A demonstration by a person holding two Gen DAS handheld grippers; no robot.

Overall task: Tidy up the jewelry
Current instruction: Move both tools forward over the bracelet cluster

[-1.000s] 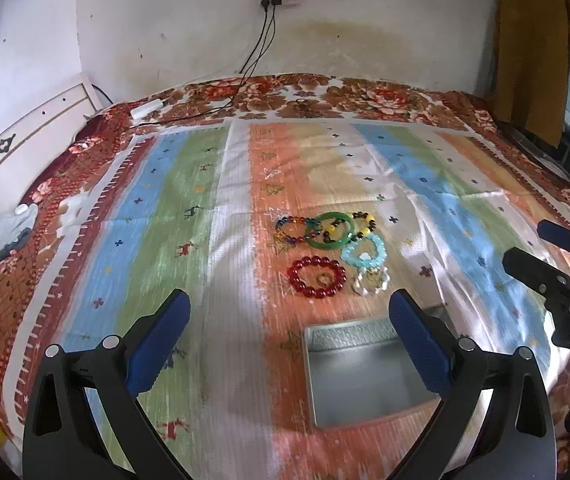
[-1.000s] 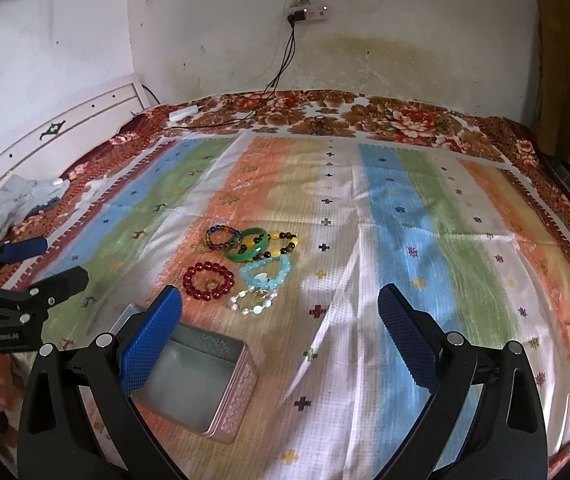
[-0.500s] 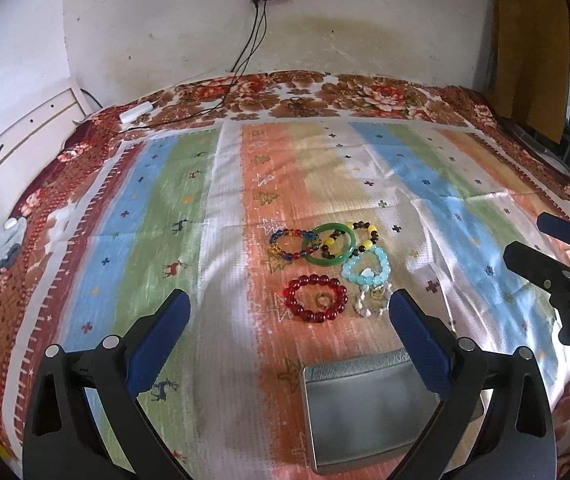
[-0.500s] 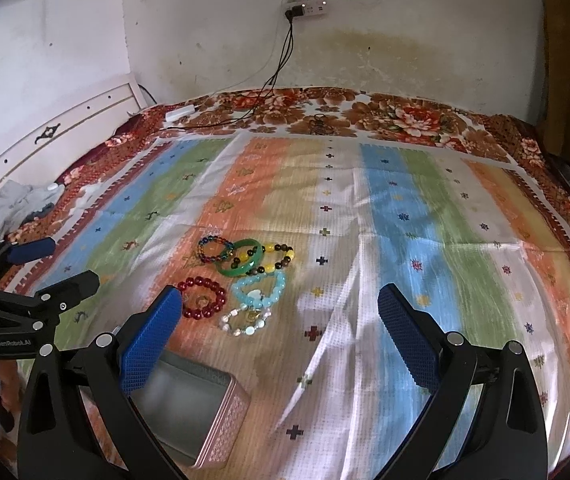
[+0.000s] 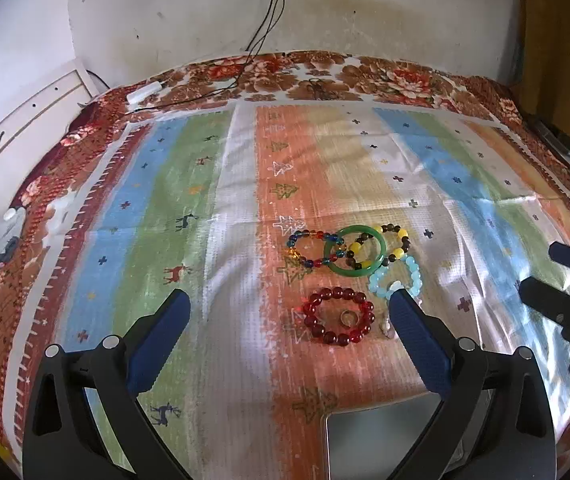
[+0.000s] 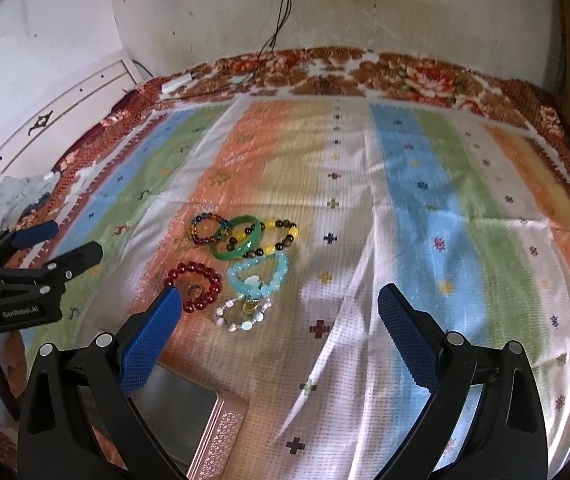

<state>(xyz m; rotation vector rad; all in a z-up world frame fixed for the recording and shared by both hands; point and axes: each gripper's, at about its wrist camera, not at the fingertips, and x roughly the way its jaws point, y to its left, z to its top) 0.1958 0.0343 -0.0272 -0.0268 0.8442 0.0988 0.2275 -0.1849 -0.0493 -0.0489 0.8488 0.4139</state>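
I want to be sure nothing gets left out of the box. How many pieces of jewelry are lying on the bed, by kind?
Beaded bracelets: 5 (e.g. red)
Green bangle: 1
Small rings: 2 (one inside the red bracelet)
Total: 8

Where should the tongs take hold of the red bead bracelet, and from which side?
Come straight down on the red bead bracelet, which lies flat. Pinch its left arc, one finger inside the loop, avoiding the small ring there; neighbours crowd its right side.

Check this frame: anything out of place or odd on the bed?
Nothing damaged. The bracelets lie bunched: the green bangle overlaps the beaded ones either side. A small ring sits inside the red bracelet.
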